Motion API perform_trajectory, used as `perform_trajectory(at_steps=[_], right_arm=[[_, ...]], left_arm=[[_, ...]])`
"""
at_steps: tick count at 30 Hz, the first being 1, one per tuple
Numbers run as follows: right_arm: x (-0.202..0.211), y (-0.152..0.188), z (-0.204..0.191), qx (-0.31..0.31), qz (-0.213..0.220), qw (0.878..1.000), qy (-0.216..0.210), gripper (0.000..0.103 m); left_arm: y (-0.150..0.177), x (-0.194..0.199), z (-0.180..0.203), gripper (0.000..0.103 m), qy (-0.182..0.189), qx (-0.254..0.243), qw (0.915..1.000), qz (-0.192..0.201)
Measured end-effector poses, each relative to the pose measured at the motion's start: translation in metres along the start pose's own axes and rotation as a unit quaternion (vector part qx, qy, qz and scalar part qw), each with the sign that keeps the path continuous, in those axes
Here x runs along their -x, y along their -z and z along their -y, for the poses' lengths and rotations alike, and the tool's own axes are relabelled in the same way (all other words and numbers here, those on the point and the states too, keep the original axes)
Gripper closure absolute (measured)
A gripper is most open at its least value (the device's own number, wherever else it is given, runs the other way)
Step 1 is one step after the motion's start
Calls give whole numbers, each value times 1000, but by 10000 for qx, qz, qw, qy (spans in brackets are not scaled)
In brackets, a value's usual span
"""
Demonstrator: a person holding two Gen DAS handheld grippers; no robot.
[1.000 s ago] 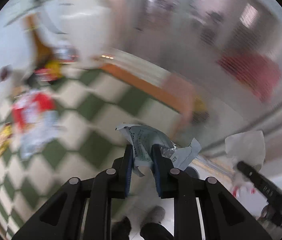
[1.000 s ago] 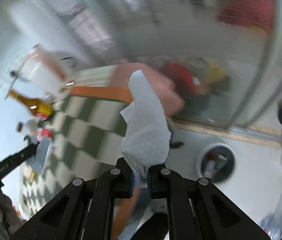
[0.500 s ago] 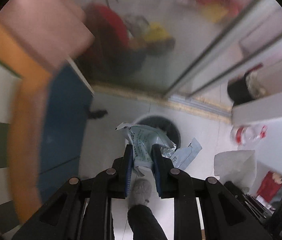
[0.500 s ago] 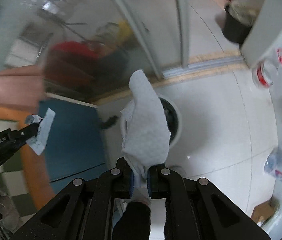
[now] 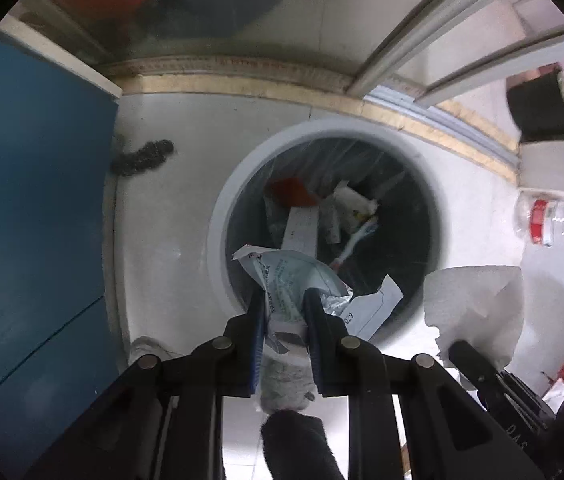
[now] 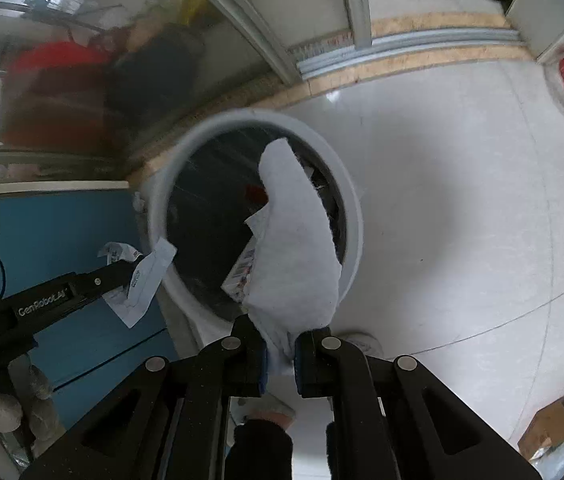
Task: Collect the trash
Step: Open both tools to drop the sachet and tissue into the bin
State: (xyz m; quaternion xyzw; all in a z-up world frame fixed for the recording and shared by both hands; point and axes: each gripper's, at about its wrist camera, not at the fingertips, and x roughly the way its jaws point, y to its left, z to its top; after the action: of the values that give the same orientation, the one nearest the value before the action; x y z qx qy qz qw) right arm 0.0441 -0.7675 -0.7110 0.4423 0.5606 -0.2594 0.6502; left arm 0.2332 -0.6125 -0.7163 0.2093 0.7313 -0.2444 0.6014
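Note:
My left gripper [image 5: 283, 304] is shut on a crumpled printed wrapper [image 5: 293, 276] and holds it over the near rim of a round white trash bin [image 5: 218, 216] lined with a clear bag and holding several bits of rubbish. My right gripper [image 6: 280, 340] is shut on a white paper towel [image 6: 295, 248], held above the same bin [image 6: 355, 216]. In the left wrist view the towel [image 5: 477, 300] hangs to the right of the bin. In the right wrist view the left gripper and its wrapper [image 6: 148, 272] sit at the bin's left edge.
A blue panel [image 5: 30, 208] stands left of the bin. A glass sliding door with a metal track [image 5: 421, 92] runs behind it. A clear plastic bottle with a red label [image 5: 553, 224] lies on the white floor to the right. A cardboard box [image 6: 549, 432] lies lower right.
Both grippers swung away from the checkered table, down toward the floor, and closed in over the trash bin. Each keeps its hold on its piece of trash.

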Motion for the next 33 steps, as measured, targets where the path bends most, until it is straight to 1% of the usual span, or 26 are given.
perform_trajectory(at_steps=[1,2,4,5,6,7,8,9,10,11,12,13,14,15,17,18,19,21,24,25,28,29,30,31,33], right_arm=[[-20,-5,1,63,-88,9999,23,93],[-28,-8,1,87,-129,9999,14,93],[-37,-12,0,103,-193,9998,29,92],[-41,-13,0,112,-224,9997,58,92],[-41,-13,0,112,-224,9997,58,90],[-42,-14,0,106,-239,9996,81,86],[-44,-15,1,100,-267,9995,104,74],[-44,-16,-1,121,-329,9992,165,58],[-41,-17,-2,168,-287,9993,197,50],[-41,-17,-2,168,-287,9993,197,35],[-34,-16,-5,294,-202,9990,271,20],[-34,-16,-5,294,-202,9990,271,13],[-30,-16,-7,328,-169,9989,282,3],[-17,-15,-12,383,-92,9986,351,0],[-2,-13,-17,433,-8,9980,464,0],[-2,-13,-17,433,-8,9980,464,0],[6,-12,-20,464,48,9976,507,0],[26,-9,-26,506,184,9966,627,0],[58,-1,-35,511,354,9951,764,0],[88,8,-43,488,470,9941,848,0],[143,28,-54,537,685,9912,996,0],[143,28,-54,537,685,9912,996,0],[162,34,-58,566,765,9903,1009,0],[197,47,-64,636,892,9878,1109,0],[232,61,-69,676,998,9865,1110,0]], left_arm=[[-3,-6,1,82,-54,-39,10000,-23],[-5,-9,-1,79,-71,-55,10000,-32],[-9,-15,-4,74,80,-5,9999,-71],[-10,-16,-5,71,106,-5,9999,-89],[-11,-16,-5,67,51,-40,10000,-72],[-10,-16,-5,55,-46,-102,9999,-28],[-10,-13,-4,44,-82,-138,9999,24],[-9,-11,-3,39,-112,-163,9998,99],[-8,-8,-3,25,-184,-173,9995,183],[-8,-5,-5,13,-234,-182,9992,258],[-7,-3,-7,7,-243,-185,9991,294],[-5,3,-8,1,-279,-188,9989,326],[-4,7,-10,1,-337,-190,9985,376],[-3,13,-11,1,-392,-195,9980,458],[1,28,-14,1,-508,-205,9964,642],[3,36,-14,1,-549,-220,9954,753],[6,47,-15,1,-656,-250,9937,872],[14,68,-15,1,-848,-283,9905,1043],[31,109,-13,1,-957,-268,9870,1264],[36,118,-12,1,-998,-281,9859,1310],[59,165,-9,1,-1024,-284,9836,1457],[67,181,-8,1,-996,-270,9835,1483],[73,192,-6,1,-970,-269,9836,1499],[83,210,-4,1,-949,-282,9833,1528],[97,234,1,1,-936,-335,9824,1580]])
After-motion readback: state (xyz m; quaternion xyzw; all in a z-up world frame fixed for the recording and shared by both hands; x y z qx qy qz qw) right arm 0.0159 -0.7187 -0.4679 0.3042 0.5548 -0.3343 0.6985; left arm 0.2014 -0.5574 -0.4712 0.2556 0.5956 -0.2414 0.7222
